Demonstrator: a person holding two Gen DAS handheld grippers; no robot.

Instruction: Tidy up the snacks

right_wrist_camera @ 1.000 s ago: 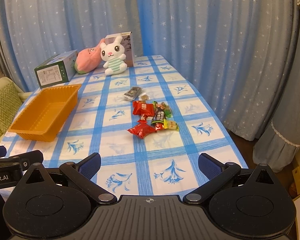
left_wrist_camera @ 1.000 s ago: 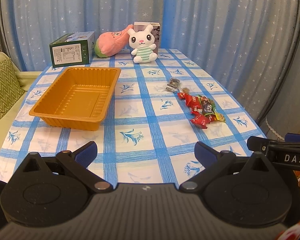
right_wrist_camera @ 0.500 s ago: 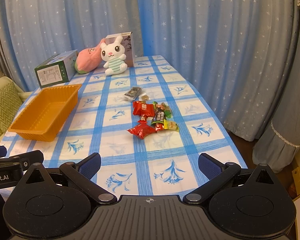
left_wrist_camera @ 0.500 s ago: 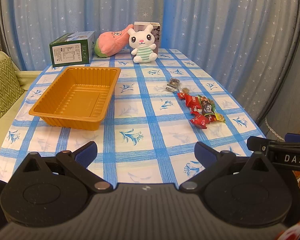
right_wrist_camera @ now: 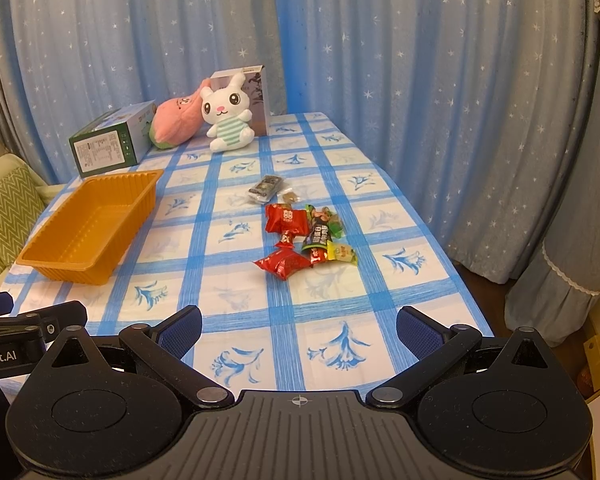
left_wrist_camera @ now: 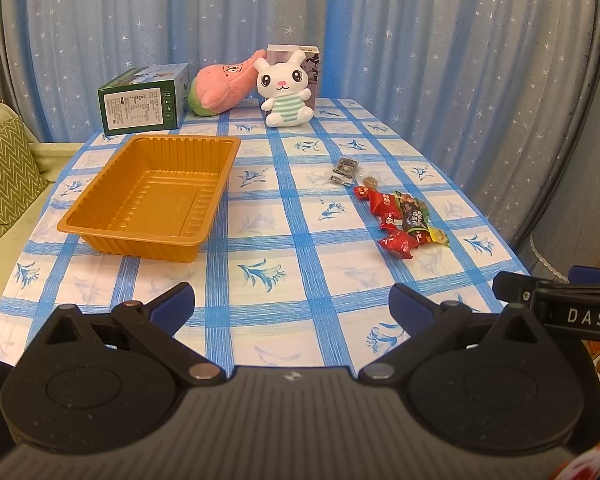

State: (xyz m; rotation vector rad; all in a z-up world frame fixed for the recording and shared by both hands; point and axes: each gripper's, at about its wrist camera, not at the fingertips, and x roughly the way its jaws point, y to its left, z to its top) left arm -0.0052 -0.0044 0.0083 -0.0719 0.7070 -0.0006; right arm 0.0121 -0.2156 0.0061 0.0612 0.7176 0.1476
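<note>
Both tools, left (left_wrist_camera: 292,304) and right (right_wrist_camera: 298,328), hang wide apart over the near tabletop (right_wrist_camera: 236,296), holding nothing. The snacks (right_wrist_camera: 306,238) lie in a loose string running away toward the far edge, right of centre. The tray (left_wrist_camera: 152,196), long axis likewise, sits well apart at the left edge, bare cloth between.

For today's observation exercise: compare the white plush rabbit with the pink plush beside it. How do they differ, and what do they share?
The rabbit is white with a green-striped top; the pink plush is pink with a green end. The rabbit sits upright and faces the cameras; the pink plush lies tilted on its side. The rabbit stands before a grey box; the pink plush lies between it and the green box. Both are soft toys at the table's far end, away from the snacks.
</note>
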